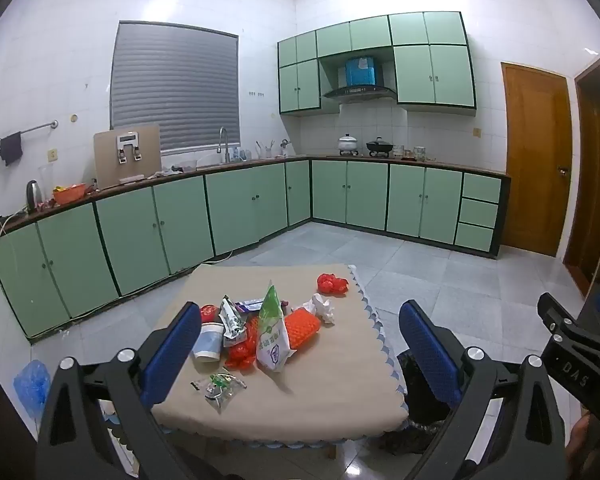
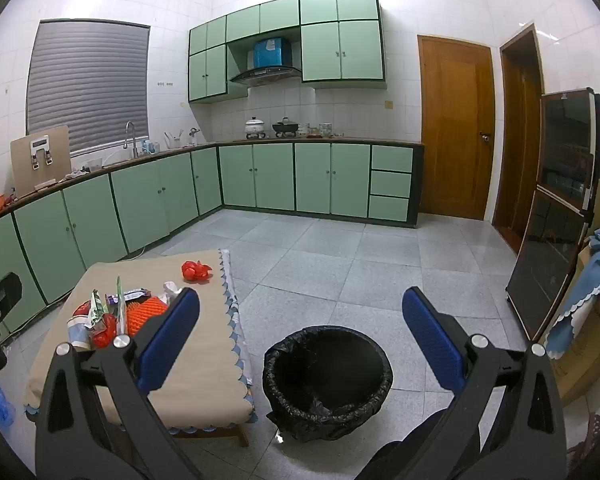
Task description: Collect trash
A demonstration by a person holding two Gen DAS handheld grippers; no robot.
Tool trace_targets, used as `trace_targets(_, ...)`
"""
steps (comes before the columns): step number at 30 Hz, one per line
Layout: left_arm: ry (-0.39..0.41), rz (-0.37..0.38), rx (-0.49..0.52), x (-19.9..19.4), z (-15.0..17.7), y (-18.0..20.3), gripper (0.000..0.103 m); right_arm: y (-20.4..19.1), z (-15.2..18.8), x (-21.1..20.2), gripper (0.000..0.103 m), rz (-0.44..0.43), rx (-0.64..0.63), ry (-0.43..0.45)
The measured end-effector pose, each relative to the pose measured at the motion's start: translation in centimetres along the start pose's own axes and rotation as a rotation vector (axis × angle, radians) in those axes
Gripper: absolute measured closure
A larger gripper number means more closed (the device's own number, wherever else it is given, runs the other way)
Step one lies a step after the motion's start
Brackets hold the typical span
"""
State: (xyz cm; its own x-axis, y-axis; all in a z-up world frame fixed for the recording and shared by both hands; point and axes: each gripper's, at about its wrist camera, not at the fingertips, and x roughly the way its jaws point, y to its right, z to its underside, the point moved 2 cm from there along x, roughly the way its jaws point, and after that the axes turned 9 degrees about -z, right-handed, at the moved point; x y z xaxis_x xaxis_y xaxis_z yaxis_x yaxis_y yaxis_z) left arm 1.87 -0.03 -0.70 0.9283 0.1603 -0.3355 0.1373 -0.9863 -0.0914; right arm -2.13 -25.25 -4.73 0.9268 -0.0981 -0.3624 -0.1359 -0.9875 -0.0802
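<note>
**Trash heaped on the table, bin waiting on the floor beside it**

The trash sits in a loose heap left of centre in the left wrist view, on the table (image 1: 340, 360) with its beige cloth and blue scalloped trim. A green-and-white plastic bag (image 1: 272, 330) stands upright in the middle of the heap. Against its right side lies an orange foam net (image 1: 302, 326), and just beyond that a crumpled white tissue (image 1: 322, 307). To the left of the bag are a silvery green wrapper (image 1: 231, 320), a paper cup (image 1: 209, 342) on its side, and red plastic scraps (image 1: 242, 350) underneath. A small clear wrapper with green print (image 1: 218, 386) lies alone nearer the bottom edge of the table. A red crumpled bag (image 1: 331, 283) sits well apart, near the far right corner of the table.

In the right wrist view, a round trash bin (image 2: 328, 380) lined with a black bag stands on the grey tiled floor just beside the table's right edge, in the lower centre of the frame.

The left tool (image 1: 300, 356) hangs above the near side of the table with its blue pads spread wide, holding nothing. The right tool (image 2: 300, 340) is likewise spread wide and holds nothing, above the bin.

Green kitchen cabinets (image 1: 180, 220) fill the background.
</note>
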Motion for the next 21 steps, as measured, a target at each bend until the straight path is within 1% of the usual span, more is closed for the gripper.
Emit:
trace_targets(10,0.003,-0.004,-0.008,-0.9,0.1,-0.4,0.006,0.3,0.3,0.1,0.005,0.005,-0.003,0.000)
trace_targets(12,-0.017,0.001,0.000,0.7,0.5,0.1,0.006,0.4,0.3,-0.1,0.005,0.003,-0.003,0.001)
trace_targets(21,-0.024,0.002,0.000,0.8,0.3,-0.1,0.006,0.3,0.2,-0.2,0.005,0.004,-0.004,-0.001)
